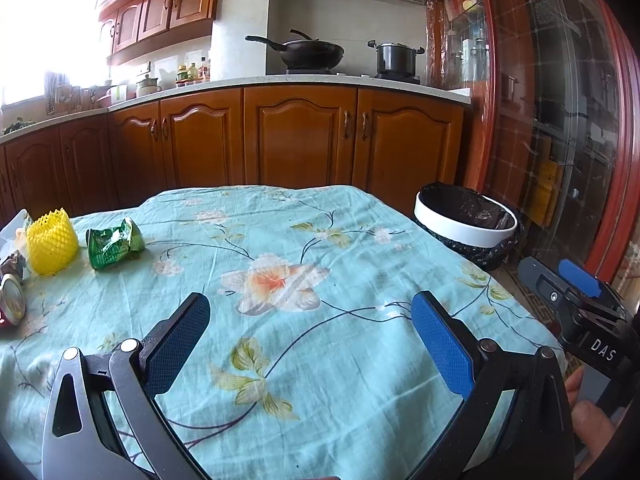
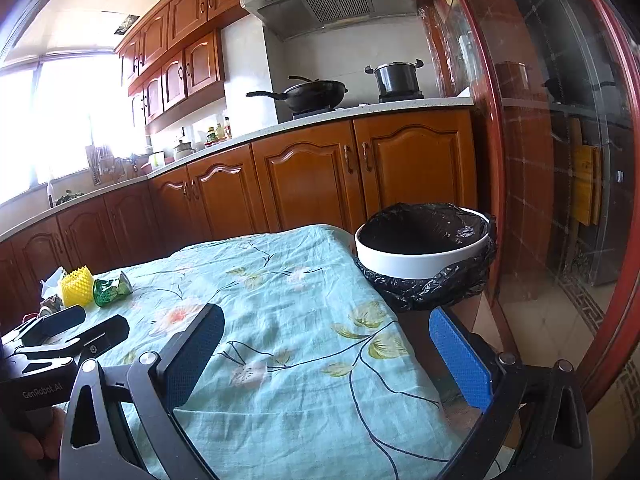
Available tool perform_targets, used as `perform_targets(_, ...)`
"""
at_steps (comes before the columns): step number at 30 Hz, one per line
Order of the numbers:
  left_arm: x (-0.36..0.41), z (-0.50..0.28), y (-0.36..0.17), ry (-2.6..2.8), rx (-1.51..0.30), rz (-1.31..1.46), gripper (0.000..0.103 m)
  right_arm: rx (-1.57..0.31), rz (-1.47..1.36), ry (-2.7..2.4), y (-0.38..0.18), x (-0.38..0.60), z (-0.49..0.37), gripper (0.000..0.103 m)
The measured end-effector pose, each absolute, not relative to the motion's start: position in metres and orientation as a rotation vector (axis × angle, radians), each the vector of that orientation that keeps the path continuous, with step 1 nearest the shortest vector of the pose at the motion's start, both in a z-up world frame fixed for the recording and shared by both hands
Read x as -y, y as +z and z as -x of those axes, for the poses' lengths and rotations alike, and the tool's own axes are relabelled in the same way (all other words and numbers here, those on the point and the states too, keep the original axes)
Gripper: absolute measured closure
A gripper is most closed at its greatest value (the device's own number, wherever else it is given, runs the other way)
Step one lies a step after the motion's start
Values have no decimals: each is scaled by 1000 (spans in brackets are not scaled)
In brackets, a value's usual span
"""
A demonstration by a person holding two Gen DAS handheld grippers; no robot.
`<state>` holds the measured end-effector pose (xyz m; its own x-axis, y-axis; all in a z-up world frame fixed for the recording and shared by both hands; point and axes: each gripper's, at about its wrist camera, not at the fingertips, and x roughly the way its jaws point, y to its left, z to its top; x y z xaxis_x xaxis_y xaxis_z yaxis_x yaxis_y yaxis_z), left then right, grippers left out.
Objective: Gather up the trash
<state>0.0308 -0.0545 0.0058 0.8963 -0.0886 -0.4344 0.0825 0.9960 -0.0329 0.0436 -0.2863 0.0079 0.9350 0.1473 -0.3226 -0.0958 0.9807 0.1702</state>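
A table under a pale-green floral tablecloth [image 1: 280, 240] is serving as the landmark here. At its far left edge a crushed can [image 1: 11, 300] is lying on its side, with crumpled white wrapping [image 1: 12, 232] sitting just behind it. Just right of these a yellow foam fruit net [image 1: 51, 242] is standing upright on the cloth, and a crumpled green packet [image 1: 114, 245] is lying just beside the net, close but apparently not touching.

Over the near middle of the table the left gripper [image 1: 312, 340] is hovering with its blue-padded fingers [image 1: 440, 344] spread wide and nothing between them. Over the near right corner of the table the right gripper [image 2: 326, 354] is hanging likewise, jaws wide apart and empty, one pad over the cloth and the other past the table's edge.

Just off the table's far right corner a white-rimmed trash bin [image 1: 466, 227], lined with a black bag, is standing on the floor, well apart from the litter.
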Motion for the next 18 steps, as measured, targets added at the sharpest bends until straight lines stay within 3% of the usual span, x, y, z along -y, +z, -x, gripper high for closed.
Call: perform_targets(18, 57, -25, 8, -85, -433, -4, 0, -340, -159, 132, 9, 285, -41, 0)
